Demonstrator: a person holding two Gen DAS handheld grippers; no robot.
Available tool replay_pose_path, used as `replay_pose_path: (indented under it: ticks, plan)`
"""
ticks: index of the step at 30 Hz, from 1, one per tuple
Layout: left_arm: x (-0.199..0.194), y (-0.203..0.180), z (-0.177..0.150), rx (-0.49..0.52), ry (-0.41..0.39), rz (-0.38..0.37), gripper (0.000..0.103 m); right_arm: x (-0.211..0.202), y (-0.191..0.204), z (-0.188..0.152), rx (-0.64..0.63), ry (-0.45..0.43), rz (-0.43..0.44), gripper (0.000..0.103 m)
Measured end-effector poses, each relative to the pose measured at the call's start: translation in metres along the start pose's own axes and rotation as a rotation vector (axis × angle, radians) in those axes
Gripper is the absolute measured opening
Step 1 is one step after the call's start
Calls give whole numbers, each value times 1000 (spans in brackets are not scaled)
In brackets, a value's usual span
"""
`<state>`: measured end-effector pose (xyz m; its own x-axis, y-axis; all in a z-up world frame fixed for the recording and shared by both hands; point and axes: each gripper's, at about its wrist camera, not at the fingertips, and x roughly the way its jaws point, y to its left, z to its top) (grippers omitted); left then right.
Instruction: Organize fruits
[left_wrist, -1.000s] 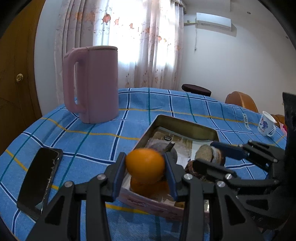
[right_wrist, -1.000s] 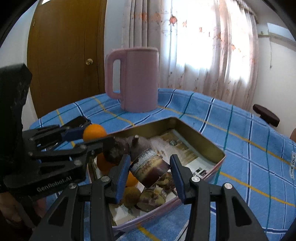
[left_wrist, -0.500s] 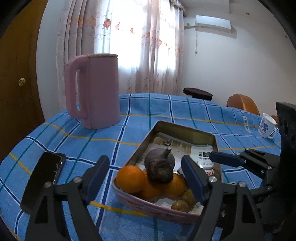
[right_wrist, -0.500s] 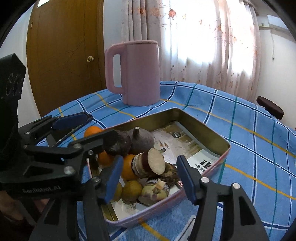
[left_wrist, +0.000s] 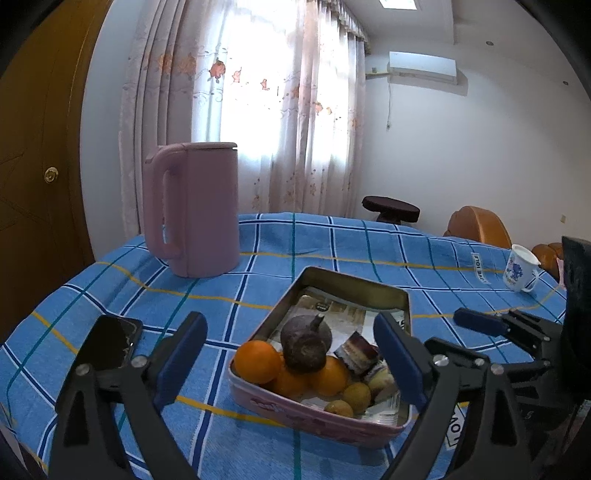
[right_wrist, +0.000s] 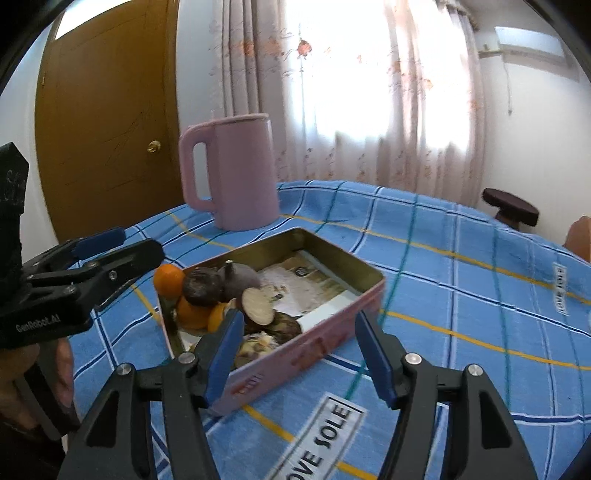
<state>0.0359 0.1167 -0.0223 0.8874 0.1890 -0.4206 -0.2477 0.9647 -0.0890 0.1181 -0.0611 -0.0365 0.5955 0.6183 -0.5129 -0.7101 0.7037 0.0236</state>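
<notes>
The fruits sit piled at the near end of a pink tin (left_wrist: 314, 417) on the blue checked surface (left_wrist: 258, 291). From the left wrist view, a round orange (left_wrist: 257, 361) leans against the tin's near-left corner, with more orange fruit beside it, a dark purple stemmed fruit (left_wrist: 306, 346) resting on top, a cut brown-skinned piece (left_wrist: 356, 356) to the right and two small yellow-green fruits (left_wrist: 349, 400) toward the front wall. The left claw (left_wrist: 291, 365) stands wide, its jaws having just been opening; nothing is between the pads, and the pile lies beyond them, untouched. A pink kettle (left_wrist: 195, 208) stands further back on the left, a black phone (left_wrist: 110, 345) lies near the left edge, and a white cup (left_wrist: 520, 267) sits far right. The right claw shows at the right edge of this view.

From the right wrist view, the same tin (right_wrist: 295, 363) lies just ahead of the right claw (right_wrist: 299, 354), whose jaws have just been opening and now stand apart around the tin's near corner, pressing on nothing. The cut piece (right_wrist: 256, 306) rests face-up on the heap. The left claw (right_wrist: 110, 251) hovers beside the tin's left end, near the orange.

Judging from this, both hands have let go of their pieces and the step is release and withdrawal. The far half of the tin is bare paper lining, and no fruit shows outside it, so the next move probably calls for backing clear without knocking the loosely stacked purple fruit.
</notes>
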Motion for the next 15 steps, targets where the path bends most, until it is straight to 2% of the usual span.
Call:
replay_pose_path:
  ticks: [15]
  plan:
    - [-12, -16, -2, 24, -15, -21, 98, -33, -10, -4, 42, -65, -30, 65]
